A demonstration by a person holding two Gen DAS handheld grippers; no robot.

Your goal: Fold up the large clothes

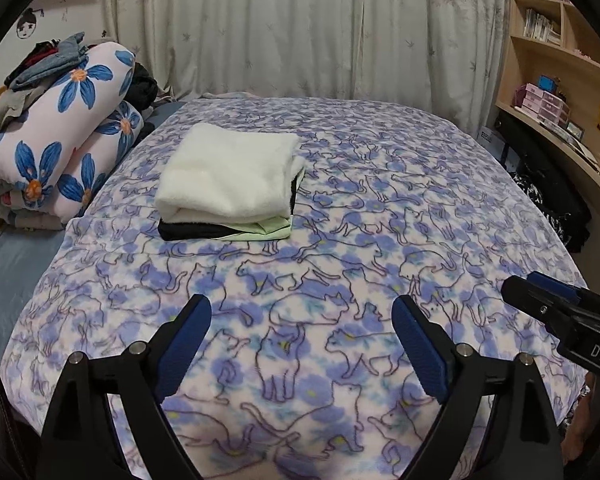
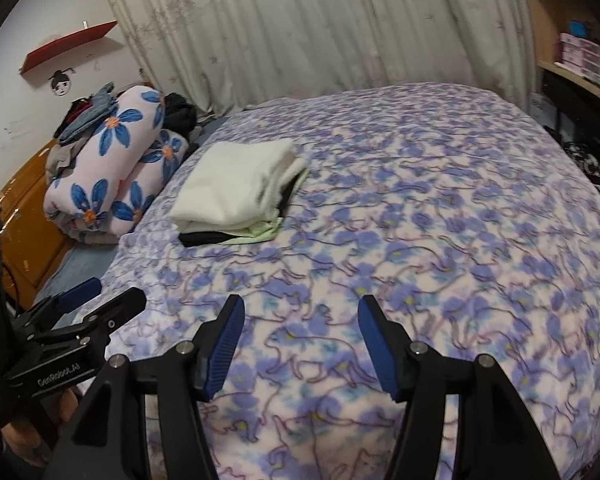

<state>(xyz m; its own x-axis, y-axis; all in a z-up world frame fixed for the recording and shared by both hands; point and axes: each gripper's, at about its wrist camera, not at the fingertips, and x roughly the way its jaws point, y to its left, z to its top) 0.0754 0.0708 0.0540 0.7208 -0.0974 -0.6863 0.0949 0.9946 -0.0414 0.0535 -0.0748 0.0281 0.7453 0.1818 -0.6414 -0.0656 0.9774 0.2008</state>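
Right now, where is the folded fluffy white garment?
The folded fluffy white garment tops a small stack left of centre on the cat-print blanket, beside the rolled flower-print quilt; both views show it.

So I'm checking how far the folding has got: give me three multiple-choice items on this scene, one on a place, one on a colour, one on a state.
1. Where is the folded stack?
A. on the cat-print blanket
B. on the shelf
C. on the floor

2. What colour is its top garment?
A. black
B. white
C. red

3. What is the left gripper holding?
A. the stack
B. the blanket
C. nothing

Answers:
1 A, it lies on the cat-print blanket, beside the flowered quilt roll.
2 B, white lies over the black and green layers.
3 C, the jaws stand apart with only blanket behind them.
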